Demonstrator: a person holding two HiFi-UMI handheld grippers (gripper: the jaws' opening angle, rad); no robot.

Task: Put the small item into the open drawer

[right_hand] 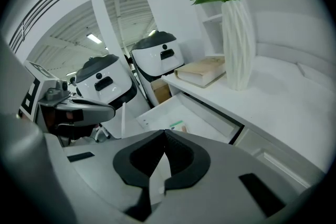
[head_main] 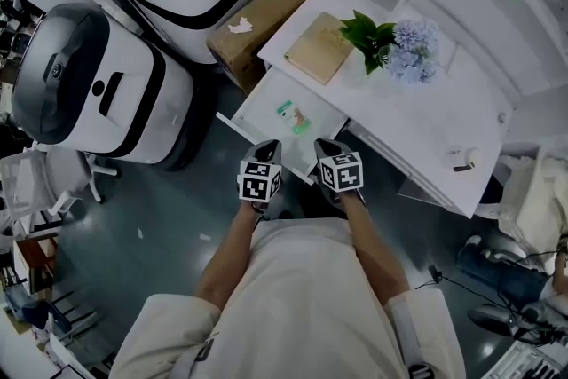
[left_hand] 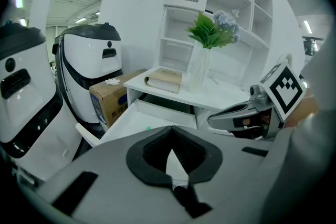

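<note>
The white drawer [head_main: 257,106] stands pulled open from the desk, and a small green item [head_main: 291,114] lies inside it on the drawer floor. Both grippers are held close to the person's body at the drawer's front edge. My left gripper [head_main: 269,146] is shut with nothing between its jaws, and so is my right gripper [head_main: 327,145]. In the left gripper view the closed jaws [left_hand: 171,127] point at the drawer [left_hand: 157,113], with the right gripper beside them. The right gripper view shows its closed jaws [right_hand: 165,131] just before the green item [right_hand: 177,126].
On the white desk [head_main: 426,120] lie a tan book [head_main: 319,47], a vase of green leaves and pale blue flowers [head_main: 390,44], and a small white object [head_main: 461,160]. A cardboard box [head_main: 257,18] and two big white machines [head_main: 98,84] stand left of the drawer.
</note>
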